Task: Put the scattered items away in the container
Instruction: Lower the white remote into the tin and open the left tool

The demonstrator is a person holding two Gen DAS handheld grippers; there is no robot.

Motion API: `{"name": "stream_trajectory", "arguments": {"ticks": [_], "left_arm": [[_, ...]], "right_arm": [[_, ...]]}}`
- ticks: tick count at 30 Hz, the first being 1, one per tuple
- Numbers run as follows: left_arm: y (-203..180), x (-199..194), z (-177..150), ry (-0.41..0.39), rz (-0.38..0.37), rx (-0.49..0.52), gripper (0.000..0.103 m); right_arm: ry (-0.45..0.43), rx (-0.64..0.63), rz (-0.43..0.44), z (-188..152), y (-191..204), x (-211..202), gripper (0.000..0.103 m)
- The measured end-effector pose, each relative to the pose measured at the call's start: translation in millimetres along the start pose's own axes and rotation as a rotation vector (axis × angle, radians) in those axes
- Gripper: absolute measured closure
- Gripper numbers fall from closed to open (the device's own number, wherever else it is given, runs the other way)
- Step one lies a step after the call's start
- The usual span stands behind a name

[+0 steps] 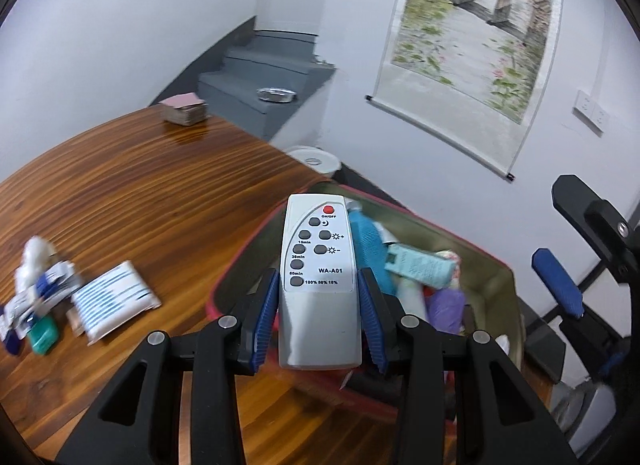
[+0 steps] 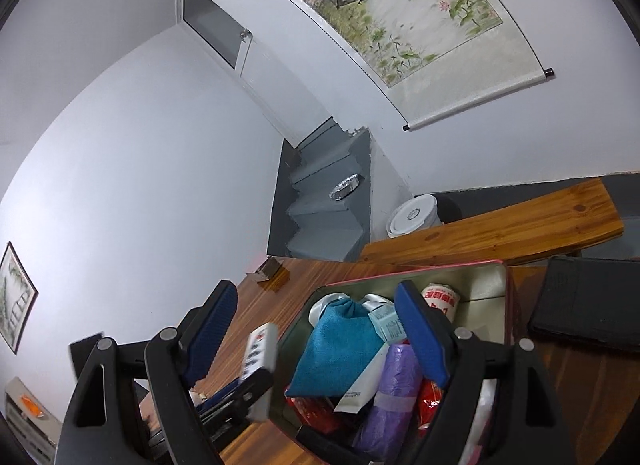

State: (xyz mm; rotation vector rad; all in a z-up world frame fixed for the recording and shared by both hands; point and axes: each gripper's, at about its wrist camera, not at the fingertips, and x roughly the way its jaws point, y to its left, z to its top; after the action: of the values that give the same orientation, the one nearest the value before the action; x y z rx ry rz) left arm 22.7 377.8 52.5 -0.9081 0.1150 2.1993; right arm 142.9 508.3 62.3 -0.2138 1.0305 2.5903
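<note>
My left gripper (image 1: 319,285) is shut on a grey-white remote control (image 1: 319,265), its blue pads pressing both long sides; the remote's top end reaches over the near rim of the red-edged tin box (image 1: 506,277). The box holds a teal pouch (image 2: 340,349), a purple bag (image 2: 394,389), a pale blue carton (image 1: 420,267) and other small things. My right gripper (image 2: 320,329) hangs open above the box with nothing between its fingers. It also shows at the right of the left wrist view, right gripper (image 1: 560,241). The remote (image 2: 260,349) appears left of the box.
Loose items lie on the wooden table (image 1: 140,201) at the left: a striped white packet (image 1: 114,299), a green case (image 1: 42,339), cotton wool (image 1: 36,261) and small sachets. A card stack (image 1: 184,109) sits far back. A black pad (image 2: 588,301) lies right of the box.
</note>
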Motion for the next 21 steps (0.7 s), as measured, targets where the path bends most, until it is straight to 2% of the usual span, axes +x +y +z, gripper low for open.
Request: {"name": "stream_trajectory", "arguments": {"ticks": [7,14,21], "left_arm": [[-9.7,16.3,0.8,0.033,-0.075,0.001,0.060],[6.9,3.6,0.5,0.016,-0.054,-0.070,0.060],[25.3,-8.7,-1.5,0.006,0.005,-0.105,0.060]], "right_arm": [[-0.006,-0.006,0.005,-0.7,3.6,-7.0,0.019],[-0.005,-0.009,-0.006,-3.0,2.8,-0.5,0.018],[0.034,-0.062,-0.004,-11.5,9.7,8.6,0.015]]}}
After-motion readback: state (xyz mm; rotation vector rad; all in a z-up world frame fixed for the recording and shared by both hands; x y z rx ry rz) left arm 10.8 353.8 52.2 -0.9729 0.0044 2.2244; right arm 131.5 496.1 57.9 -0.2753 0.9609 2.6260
